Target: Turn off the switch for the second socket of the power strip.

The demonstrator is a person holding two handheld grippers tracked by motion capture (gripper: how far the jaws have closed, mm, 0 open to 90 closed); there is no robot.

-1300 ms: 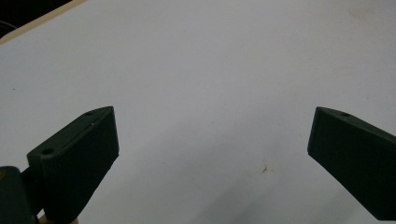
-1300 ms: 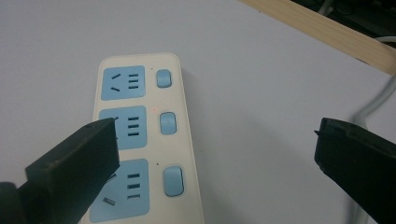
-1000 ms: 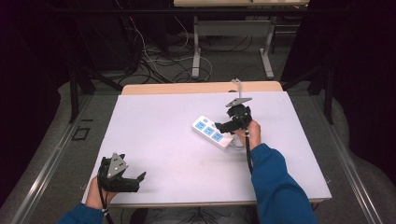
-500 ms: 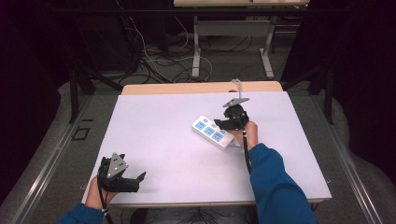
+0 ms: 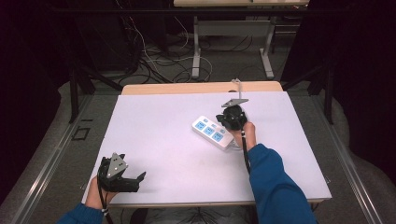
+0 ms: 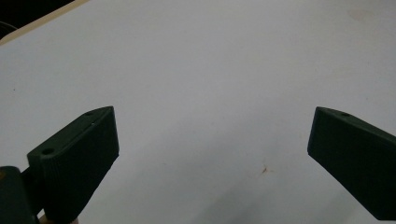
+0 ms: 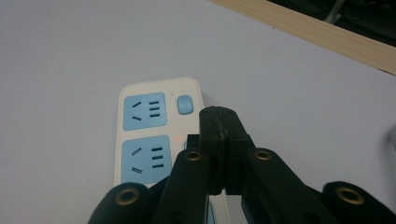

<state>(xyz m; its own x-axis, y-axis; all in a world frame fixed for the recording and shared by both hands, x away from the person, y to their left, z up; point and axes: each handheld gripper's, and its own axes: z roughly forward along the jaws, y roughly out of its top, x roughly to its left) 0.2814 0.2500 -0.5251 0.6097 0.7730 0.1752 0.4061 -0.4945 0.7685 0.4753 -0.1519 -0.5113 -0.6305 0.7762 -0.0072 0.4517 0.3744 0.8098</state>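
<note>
Right gripper fingers have just been closing, now meeting pad to pad with nothing between | left gripper idling at near-left counter edge, fingers spread wide, empty | power strip lying flat mid-right under right gripper | judging: rigid, light, slick plastic; gripping across long sides looking best.

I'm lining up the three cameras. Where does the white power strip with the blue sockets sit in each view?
High view: power strip right of centre on the table, beside the right gripper.
Left gripper view: not in this picture, just table between open jaws.
Right gripper view: power strip left of centre, partly behind the shut jaws.
Shared landmark: the table's wooden far edge.
</note>
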